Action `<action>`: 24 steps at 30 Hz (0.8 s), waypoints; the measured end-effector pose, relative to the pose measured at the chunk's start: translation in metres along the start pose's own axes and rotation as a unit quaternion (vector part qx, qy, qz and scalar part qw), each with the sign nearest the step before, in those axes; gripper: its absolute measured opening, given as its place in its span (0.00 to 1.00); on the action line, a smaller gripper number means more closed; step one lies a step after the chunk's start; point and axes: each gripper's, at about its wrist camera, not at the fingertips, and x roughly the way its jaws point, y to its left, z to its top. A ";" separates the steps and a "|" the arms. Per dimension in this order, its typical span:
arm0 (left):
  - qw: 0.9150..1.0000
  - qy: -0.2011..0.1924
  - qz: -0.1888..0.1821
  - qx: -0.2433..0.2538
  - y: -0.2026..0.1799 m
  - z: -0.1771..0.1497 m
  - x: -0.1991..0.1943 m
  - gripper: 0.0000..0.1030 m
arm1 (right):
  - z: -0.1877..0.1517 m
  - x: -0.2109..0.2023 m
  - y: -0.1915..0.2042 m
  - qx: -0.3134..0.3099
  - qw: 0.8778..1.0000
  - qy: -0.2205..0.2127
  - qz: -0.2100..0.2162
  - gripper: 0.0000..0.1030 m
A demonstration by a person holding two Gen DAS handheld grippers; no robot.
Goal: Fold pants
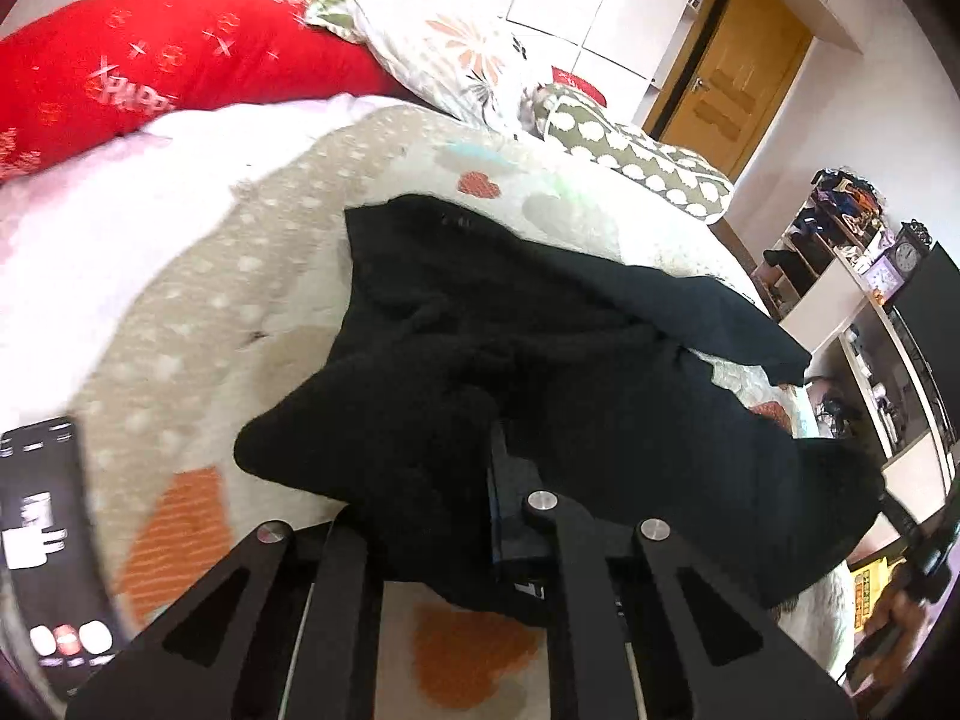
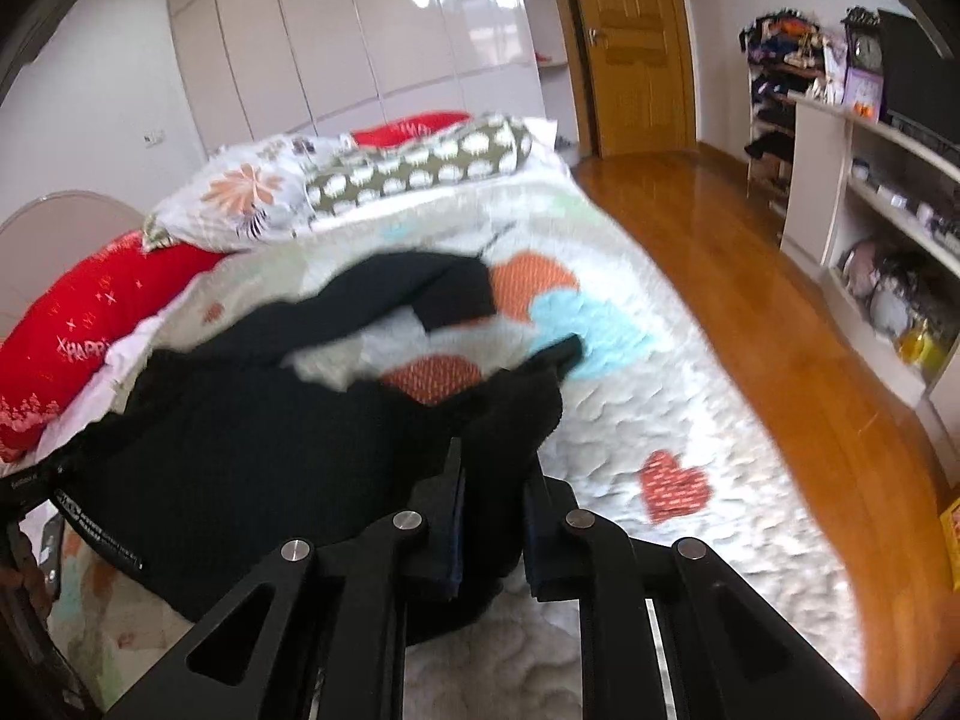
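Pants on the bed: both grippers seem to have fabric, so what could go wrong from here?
1. The pants are bunched, one leg lying apart from the other; lifting now could fold in the wrinkles.
2. The right hand-held gripper and the left hand-held gripper each pinch a thick wad, so layers may slip unevenly.
3. The pants lie near the bed edge and could slide toward the floor.

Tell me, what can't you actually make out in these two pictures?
- Left gripper, left view: the black pants drape over its fingertips, hiding one completely.
- Pants' shape, right view: motion blur smears the far leg, so waist and cuffs can't be told apart.
- Clock, left view: too small to read.
- Right gripper: fabric fills the gap between its fingers, hiding the pads' contact.
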 end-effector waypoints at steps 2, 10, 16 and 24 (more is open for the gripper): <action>1.000 0.005 0.005 -0.001 0.008 -0.009 -0.009 0.08 | 0.001 -0.013 -0.003 0.000 1.000 0.000 0.002 0.13; 0.997 0.062 0.033 -0.032 0.029 -0.054 0.012 0.23 | -0.036 0.021 -0.019 -0.006 0.993 0.106 -0.058 0.25; 0.996 0.024 0.080 -0.036 0.035 -0.050 -0.026 0.44 | -0.012 -0.006 -0.001 -0.052 0.993 0.042 -0.094 0.37; 0.998 -0.017 0.065 -0.004 0.012 -0.038 -0.032 0.58 | -0.008 0.025 0.075 -0.101 0.990 0.058 0.075 0.39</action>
